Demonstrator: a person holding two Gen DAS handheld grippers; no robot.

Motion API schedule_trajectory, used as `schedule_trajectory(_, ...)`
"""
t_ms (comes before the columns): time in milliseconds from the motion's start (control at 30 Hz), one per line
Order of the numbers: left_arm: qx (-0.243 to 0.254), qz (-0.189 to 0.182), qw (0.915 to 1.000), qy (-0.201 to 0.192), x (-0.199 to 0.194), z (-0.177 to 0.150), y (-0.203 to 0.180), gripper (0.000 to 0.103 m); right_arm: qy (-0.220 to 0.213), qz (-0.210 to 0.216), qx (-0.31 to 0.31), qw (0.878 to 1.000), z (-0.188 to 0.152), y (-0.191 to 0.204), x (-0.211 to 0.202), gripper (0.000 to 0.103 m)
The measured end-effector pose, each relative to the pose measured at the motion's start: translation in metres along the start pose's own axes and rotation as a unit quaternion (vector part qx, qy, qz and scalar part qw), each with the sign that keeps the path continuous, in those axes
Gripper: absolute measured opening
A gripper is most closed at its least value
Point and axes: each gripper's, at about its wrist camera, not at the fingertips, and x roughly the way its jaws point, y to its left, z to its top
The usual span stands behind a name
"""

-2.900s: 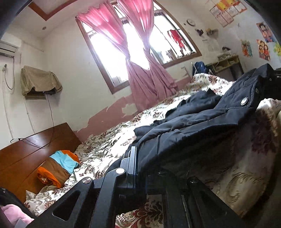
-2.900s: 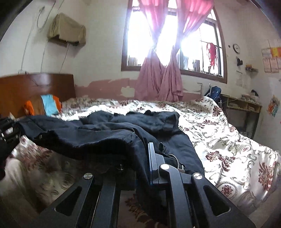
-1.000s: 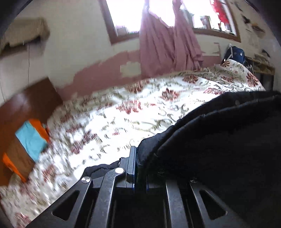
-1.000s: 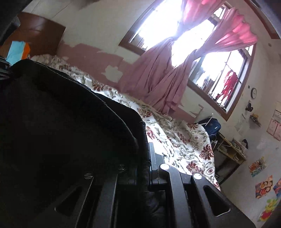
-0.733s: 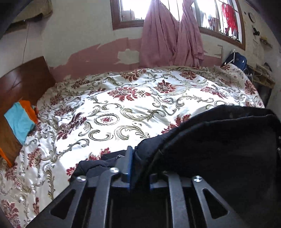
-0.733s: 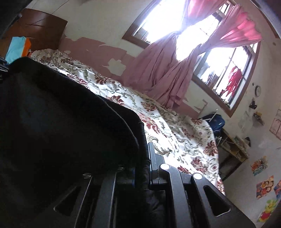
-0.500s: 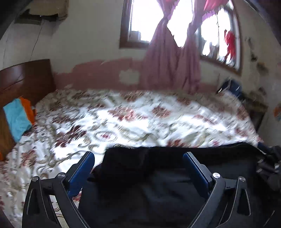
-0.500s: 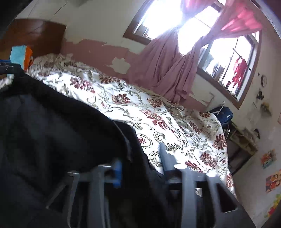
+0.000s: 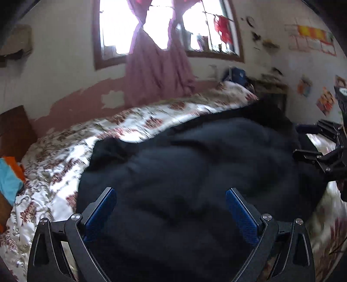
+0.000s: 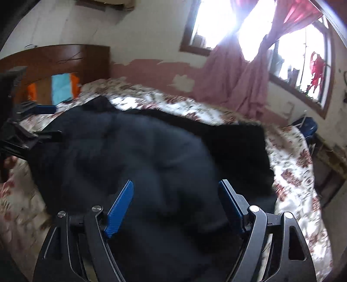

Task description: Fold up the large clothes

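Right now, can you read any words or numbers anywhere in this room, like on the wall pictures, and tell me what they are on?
No text can be read anywhere.
Wall papers with the yellow and red strip: too blurred to read.
Colourful posters: pictures only show, any words are too small and blurred.
Round shape high on the wall, maybe a clock: too blurred for numbers.
Dark coat and flowered bedspread: no label or writing shows.

Both grippers off the dark coat [image 9: 195, 173], left gripper [image 9: 171, 208] wide, right gripper [image 10: 175, 201] opening (coat dropped onto the bed)
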Motion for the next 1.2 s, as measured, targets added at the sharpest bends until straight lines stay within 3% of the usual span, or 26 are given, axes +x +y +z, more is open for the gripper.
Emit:
schedule_trajectory(100, 0.008, -0.019, 0.9997, 0.015, 0.006, -0.010, -0.011, 0.101, 0.019, 0.012, -0.009, 1.000, -0.019, 0.008, 0.009, 0.075)
schedule_trajectory(233, 0.021, -0.002, 0.9994, 0.027, 0.023, -0.013, -0.017, 0.102, 0.013, 0.001, -0.001, 1.000, -0.020, 0.002, 0.022, 0.075)
schedule_trajectory(633, -0.057, 0.026, 0.9972, 0.041, 0.089, 0.026, 0.016, 0.103, 0.044, -0.035, 0.045, 0.997, 0.029, -0.036, 0.105, 0.075)
schedule_trajectory(967, -0.106, 0.063, 0.9897, 0.072, 0.143, 0.057, 0.052, 0.103, 0.056, -0.094, 0.058, 0.992, 0.055, -0.067, 0.157, 0.075)
schedule_trajectory(1200, -0.164, 0.024, 0.9816, 0.095, 0.177, 0.053, 0.082, 0.103, 0.089, -0.044, 0.126, 0.987, 0.044, -0.097, 0.190, 0.078)
